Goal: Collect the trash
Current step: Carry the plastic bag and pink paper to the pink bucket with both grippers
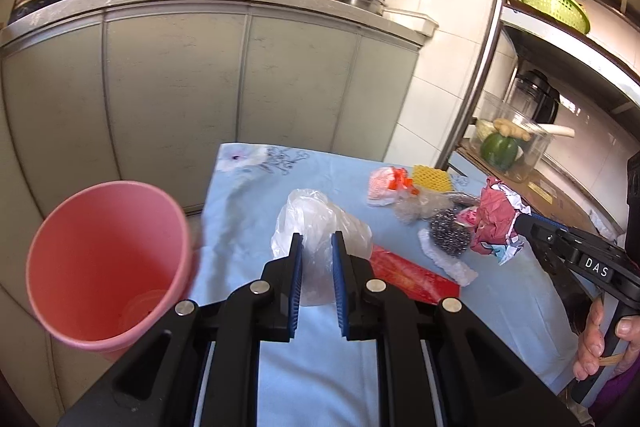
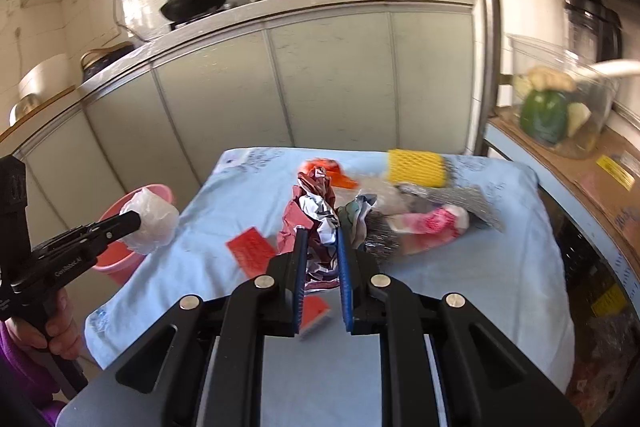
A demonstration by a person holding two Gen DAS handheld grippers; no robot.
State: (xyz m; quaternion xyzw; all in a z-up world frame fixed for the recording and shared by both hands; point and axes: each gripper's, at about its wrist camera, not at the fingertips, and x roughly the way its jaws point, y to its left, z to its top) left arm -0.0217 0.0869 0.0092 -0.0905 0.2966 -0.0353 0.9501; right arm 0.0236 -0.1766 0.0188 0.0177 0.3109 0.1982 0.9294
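Note:
My left gripper [image 1: 317, 241] is shut on a clear plastic bag [image 1: 316, 223] and holds it above the light blue cloth, right of the pink bin [image 1: 108, 259]; they also show in the right wrist view, bag [image 2: 154, 223] over bin [image 2: 120, 251]. My right gripper [image 2: 322, 233] is shut on a crumpled red and white wrapper [image 2: 316, 215], lifted over the table; it shows in the left wrist view [image 1: 496, 223]. Other trash lies on the cloth: a red card [image 2: 252, 251], yellow foam net [image 2: 416, 167], steel scourer [image 1: 450, 233], orange wrapper [image 1: 394, 185].
The table with the blue cloth [image 1: 248, 211] stands before grey kitchen cabinets [image 1: 240, 87] with woks on the counter. A metal shelf rack [image 1: 492, 39] stands at the right with a clear box of vegetables [image 1: 508, 143]. The bin stands off the table's left edge.

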